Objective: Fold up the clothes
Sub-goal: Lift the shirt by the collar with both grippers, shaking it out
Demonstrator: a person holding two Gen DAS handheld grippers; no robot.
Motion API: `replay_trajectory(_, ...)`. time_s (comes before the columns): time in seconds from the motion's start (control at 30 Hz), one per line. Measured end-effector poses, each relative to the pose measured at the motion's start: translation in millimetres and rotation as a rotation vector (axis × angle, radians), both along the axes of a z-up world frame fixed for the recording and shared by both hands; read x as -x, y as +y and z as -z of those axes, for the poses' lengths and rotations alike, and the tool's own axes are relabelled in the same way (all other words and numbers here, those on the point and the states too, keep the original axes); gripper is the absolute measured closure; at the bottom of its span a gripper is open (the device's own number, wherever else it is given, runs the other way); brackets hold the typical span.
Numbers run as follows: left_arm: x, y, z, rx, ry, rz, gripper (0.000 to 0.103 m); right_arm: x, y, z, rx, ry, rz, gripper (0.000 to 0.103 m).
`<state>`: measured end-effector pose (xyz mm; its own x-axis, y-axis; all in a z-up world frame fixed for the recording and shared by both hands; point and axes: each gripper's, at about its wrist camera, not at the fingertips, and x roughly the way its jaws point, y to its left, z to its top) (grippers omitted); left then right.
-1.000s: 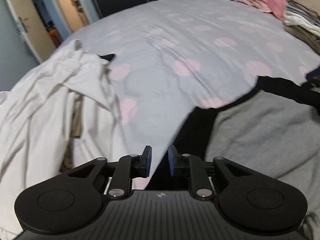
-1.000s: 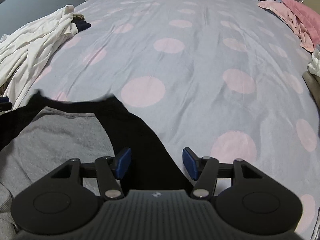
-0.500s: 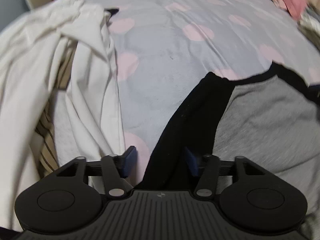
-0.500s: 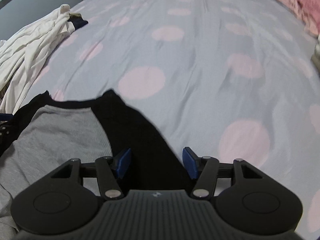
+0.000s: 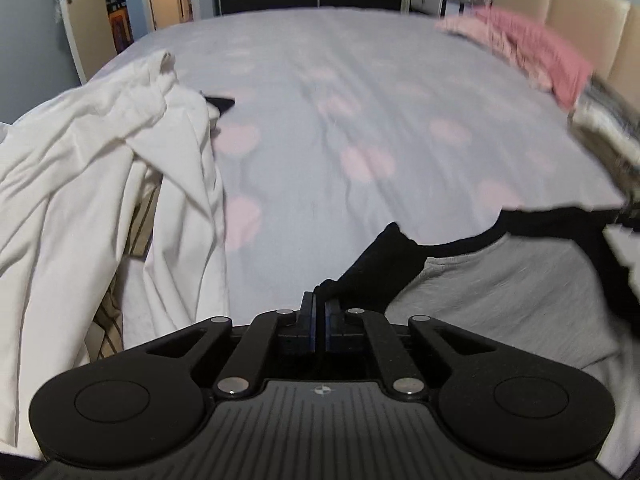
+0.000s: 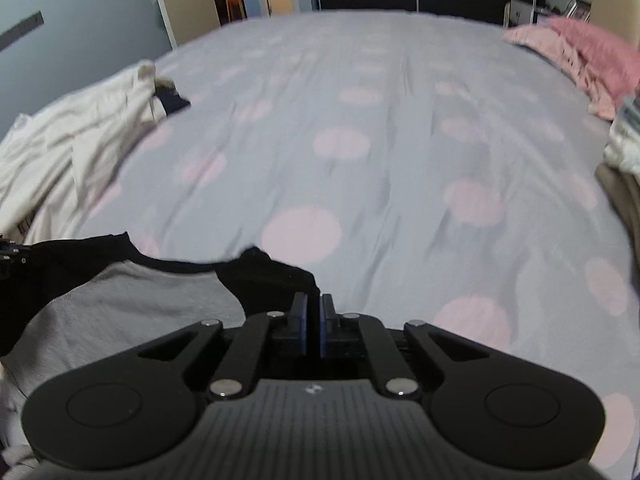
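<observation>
Both pairs of jaws are pinched tight on black fabric — the left gripper (image 5: 320, 304) grips one black sleeve (image 5: 380, 264) of a grey shirt (image 5: 512, 292), the right gripper (image 6: 314, 306) grips the other black sleeve (image 6: 272, 276). The shirt hangs stretched between them, low over the near edge of a bedspread (image 6: 400, 140) with pink dots. Going left to right: a heap of white clothes (image 5: 92, 184) lies on the left side, bare bedspread in the middle, pink clothes (image 5: 532, 52) at the far right — partly blurred
</observation>
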<state>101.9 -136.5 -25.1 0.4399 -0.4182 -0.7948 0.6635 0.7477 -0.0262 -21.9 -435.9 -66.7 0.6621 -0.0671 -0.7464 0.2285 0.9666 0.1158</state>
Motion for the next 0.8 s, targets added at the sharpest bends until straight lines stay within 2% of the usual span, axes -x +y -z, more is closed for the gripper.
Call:
replay_trajectory(0.13,24,-6,-20,0.053,-0.019,0.054,0.101,7,8,-2,0.003,0.014,0.022,0.097)
replay_trajectory(0.33,81,-12,-48,0.129,-0.035,0.222,0.101,30,31,-14,0.047,0.04,0.009,0.095)
replay_trajectory(0.4,102,-16,-52,0.133,-0.044,0.276,0.101,41,37,-17,0.066,0.045,0.004,0.087)
replay_trajectory(0.43,112,-18,-52,0.14,-0.039,0.296,0.101,47,39,-19,0.066,0.043,0.007,0.07)
replay_trajectory(0.47,120,-19,-51,0.15,-0.027,0.307,0.101,54,42,-22,0.054,0.038,0.011,0.059)
replay_trajectory(0.57,148,-25,-40,0.143,0.016,0.345,0.101,74,51,-28,-0.032,0.026,0.018,0.059)
replay_trajectory(0.7,187,-36,-17,0.017,-0.023,0.42,0.101,104,65,-25,-0.201,0.003,0.09,0.058)
replay_trajectory(0.8,206,-38,-1,-0.045,-0.041,0.453,0.101,125,74,-4,-0.411,0.005,0.172,0.057)
